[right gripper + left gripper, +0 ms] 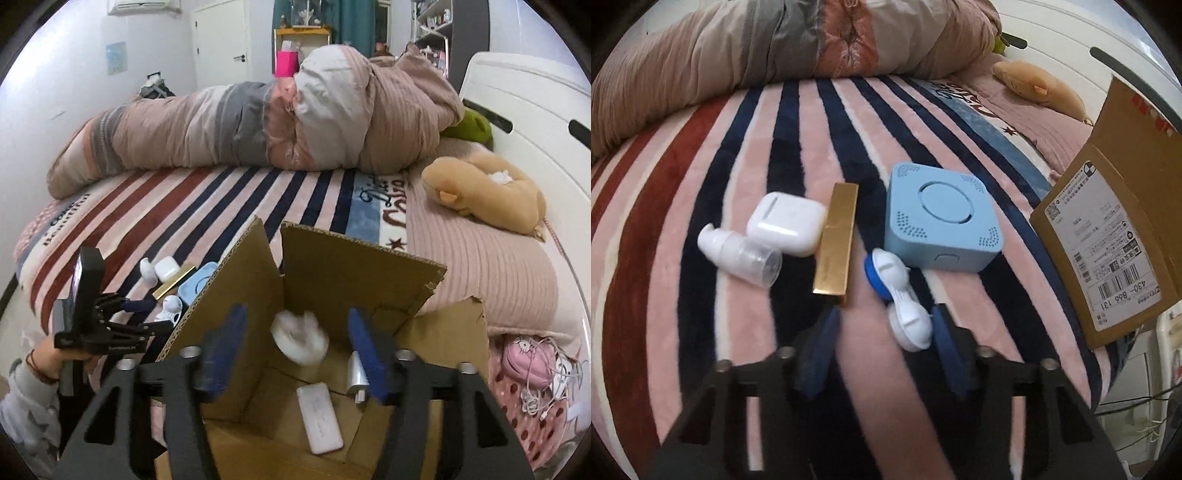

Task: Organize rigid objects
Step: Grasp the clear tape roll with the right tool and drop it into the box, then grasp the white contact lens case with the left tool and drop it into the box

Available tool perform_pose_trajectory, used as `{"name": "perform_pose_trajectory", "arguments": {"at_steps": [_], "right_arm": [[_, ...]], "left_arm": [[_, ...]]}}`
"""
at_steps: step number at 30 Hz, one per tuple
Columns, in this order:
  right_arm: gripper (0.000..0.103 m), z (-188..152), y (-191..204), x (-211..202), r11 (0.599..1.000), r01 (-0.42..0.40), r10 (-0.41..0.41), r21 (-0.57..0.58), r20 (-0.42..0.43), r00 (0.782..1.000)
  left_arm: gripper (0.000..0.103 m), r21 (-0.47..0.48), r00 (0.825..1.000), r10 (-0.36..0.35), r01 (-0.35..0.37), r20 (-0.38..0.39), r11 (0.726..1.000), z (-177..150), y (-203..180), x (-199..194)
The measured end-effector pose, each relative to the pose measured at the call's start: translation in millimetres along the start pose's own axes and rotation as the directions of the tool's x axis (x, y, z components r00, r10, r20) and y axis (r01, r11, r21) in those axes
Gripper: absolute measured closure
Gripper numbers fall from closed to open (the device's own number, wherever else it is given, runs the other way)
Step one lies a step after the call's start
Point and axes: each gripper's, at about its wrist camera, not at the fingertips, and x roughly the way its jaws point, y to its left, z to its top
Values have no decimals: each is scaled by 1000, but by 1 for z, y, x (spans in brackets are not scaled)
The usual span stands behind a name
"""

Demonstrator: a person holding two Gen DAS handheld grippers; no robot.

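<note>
The left gripper [884, 328] hangs low over the striped plush blanket [713, 177] on the bed, jaws apart and empty, its right finger just beside the white end of the white-and-blue twin-cup contact lens case [899, 295]. That case looks like the next pick. To take it well, I would shift the gripper to the right so the case sits between the fingers, then close across its narrow middle bridge, where the two cups cannot roll out. The long gold rectangular box [836, 240] lies close on the other side, so the left finger should come down clear of its near end.

Beyond lie a white earbud case [786, 223], a small white pump bottle with a clear cap [742, 254] and a pale blue square plastic box [942, 218].

The right gripper [295, 354] is above the open brown cardboard box [354, 254], jaws apart, nothing clamped. A blurred round white object [300, 338] shows between the fingers; whether it is falling or resting I cannot tell. Inside lie a white flat bar [319, 421] and a silver cylinder [356, 376], partly hidden by a finger.
</note>
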Motion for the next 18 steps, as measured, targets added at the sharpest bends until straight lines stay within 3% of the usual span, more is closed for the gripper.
{"name": "perform_pose_trajectory", "arguments": {"at_steps": [1,3,8,11,13,14,18], "right_arm": [[43,-2,1,-4,1000,-7,7,-2,12,1000],[43,-1,6,-12,1000,-16,16,-8,40,999],[43,3,27,-19,997,-64,69,-53,85,994],[43,6,38,-21,994,-85,91,-69,102,991],[43,7,42,-22,994,-90,96,-62,110,989],[43,7,44,-23,994,-94,100,-60,114,988],[43,7,53,-26,991,-110,118,-74,126,985]], "left_arm": [[67,8,1000,3,-3,1,1000,0,-2,1],[87,26,1000,1,-1,3,1000,-1,-5,1],[87,29,1000,13,-13,2,999,2,-6,3],[77,4,1000,0,-1,13,1000,6,-6,6],[80,5,1000,26,-26,17,1000,8,-8,10],[87,5,999,43,-43,20,999,8,-8,10],[90,24,997,72,-73,26,997,5,-8,3]]}}
